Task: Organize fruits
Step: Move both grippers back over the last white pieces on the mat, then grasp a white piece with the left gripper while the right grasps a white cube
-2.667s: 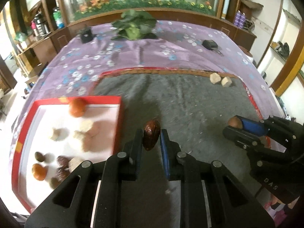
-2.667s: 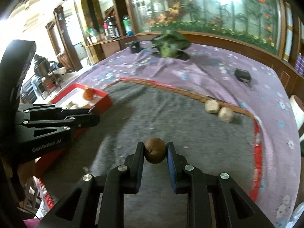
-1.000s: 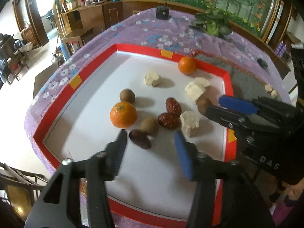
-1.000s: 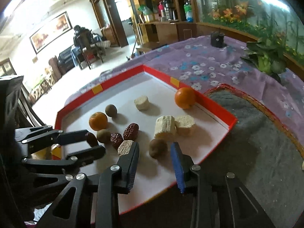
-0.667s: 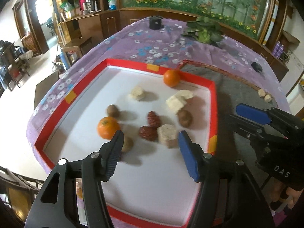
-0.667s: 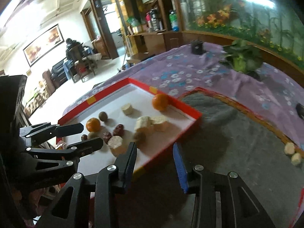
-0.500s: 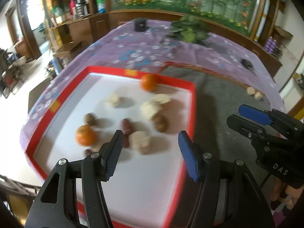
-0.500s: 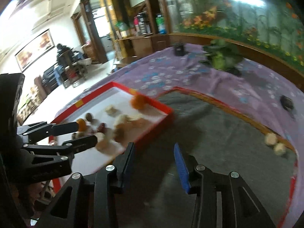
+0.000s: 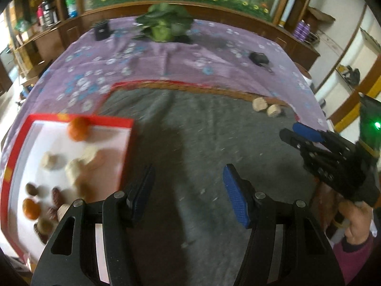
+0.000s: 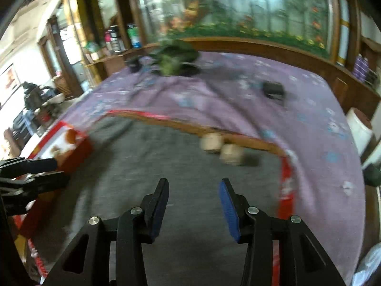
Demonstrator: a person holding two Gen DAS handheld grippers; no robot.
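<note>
Your left gripper is over the grey mat with its jaws standing wide apart, and nothing is between them. Your right gripper is also above the mat, its jaws are opening at this moment, and between them there is only the mat. In the left wrist view you can see the right gripper at the right edge, with your hand behind it. The red tray with the white floor lies at the left side of the mat, on the purple flowered cloth. In the tray there are two oranges, one near the far edge and one near the front left, some pale chunks in the middle, and a few small brown and dark red fruits at the front; these are blurred, so I cannot tell them apart exactly. Two pale chunks lie close to each other at the far right edge of the mat, well apart from the tray. At the far end of the table stand a green leafy plant and a small black box, and a dark flat thing lies on the cloth more to the right.
</note>
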